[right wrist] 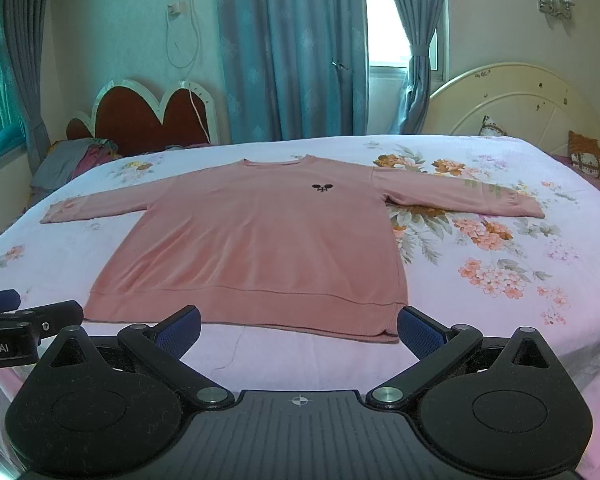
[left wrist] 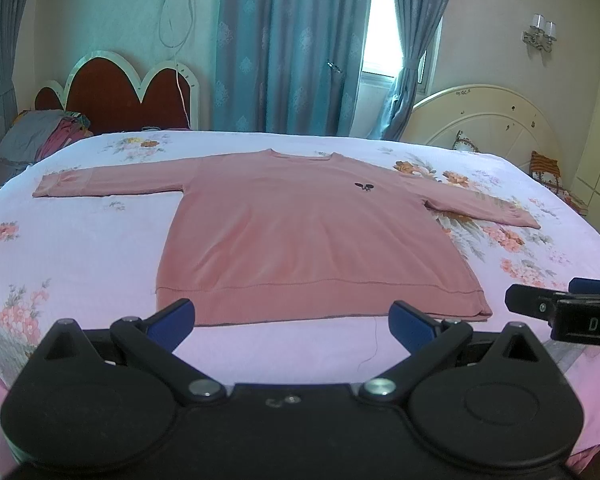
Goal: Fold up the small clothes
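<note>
A pink sweater [left wrist: 300, 236] lies spread flat and face up just ahead of both grippers, its ribbed hem [left wrist: 316, 300] nearest them, its neckline farthest, and one sleeve stretched out to either side. A small dark emblem [right wrist: 321, 188] sits on the chest. No fold has been made yet.

The left gripper [left wrist: 292, 320] hovers just short of the hem with its jaws spread as wide as they go and nothing between them. The right gripper [right wrist: 299, 326] does likewise, also empty, with the hem's right corner just inside its right finger.

The likeliest trouble is a pinch that catches the bedsheet [left wrist: 80, 248] along with the knit, since both are soft and lie flush; that would drag the sheet and rumple the garment. Taking only the top layer of the hem would let the back layer lag and skew the fold. The two grippers sit close together, so they could knock each other when reaching. A loose thread [right wrist: 228, 356] trails on the sheet below the hem and might snag.

The sheet is pale pink with flower prints, covering a wide bed. Beyond it stand a scalloped red headboard [left wrist: 128, 92], a cream headboard [left wrist: 484, 120], blue curtains [left wrist: 292, 48], a bright window and a wall lamp [left wrist: 540, 32].
</note>
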`<state>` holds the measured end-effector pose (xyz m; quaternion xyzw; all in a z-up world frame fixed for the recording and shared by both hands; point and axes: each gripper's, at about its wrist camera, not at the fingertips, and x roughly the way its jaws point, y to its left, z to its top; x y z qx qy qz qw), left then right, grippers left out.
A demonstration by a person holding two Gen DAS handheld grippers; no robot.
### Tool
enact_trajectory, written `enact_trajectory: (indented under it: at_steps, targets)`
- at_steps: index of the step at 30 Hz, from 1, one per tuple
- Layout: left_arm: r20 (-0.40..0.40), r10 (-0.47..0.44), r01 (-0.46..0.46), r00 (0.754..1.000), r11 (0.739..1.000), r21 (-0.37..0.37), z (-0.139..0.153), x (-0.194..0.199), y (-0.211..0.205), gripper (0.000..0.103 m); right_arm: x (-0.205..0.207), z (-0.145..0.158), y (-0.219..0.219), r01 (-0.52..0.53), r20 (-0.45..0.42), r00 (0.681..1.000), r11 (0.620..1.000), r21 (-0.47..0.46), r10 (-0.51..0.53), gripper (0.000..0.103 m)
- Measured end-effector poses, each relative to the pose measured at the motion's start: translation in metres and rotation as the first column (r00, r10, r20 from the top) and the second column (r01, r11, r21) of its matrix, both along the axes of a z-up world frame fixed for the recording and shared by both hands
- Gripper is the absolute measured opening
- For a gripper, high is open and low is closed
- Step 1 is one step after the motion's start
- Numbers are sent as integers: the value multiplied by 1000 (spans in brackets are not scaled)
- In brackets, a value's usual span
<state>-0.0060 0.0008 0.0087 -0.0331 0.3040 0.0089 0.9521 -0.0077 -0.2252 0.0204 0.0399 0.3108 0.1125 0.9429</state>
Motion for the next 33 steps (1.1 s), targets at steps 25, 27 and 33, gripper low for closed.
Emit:
enact_trajectory:
  at_steps: [25, 27, 33]
  targets:
    - [1, 15, -15, 1000, 1000, 0, -2, 0, -2, 103, -1, 0, 0, 1, 2, 1000, 1000, -1, -1, 103]
    - [1, 14, -14, 1000, 1000, -1, -3, 0, -2, 103, -1, 0, 0, 0, 3, 1000, 1000, -1, 0, 103]
    - [2, 15, -15, 1000, 1000, -1, -3, 0, -2, 103, -1, 1, -1, 0, 4, 1000, 1000, 0, 0, 103]
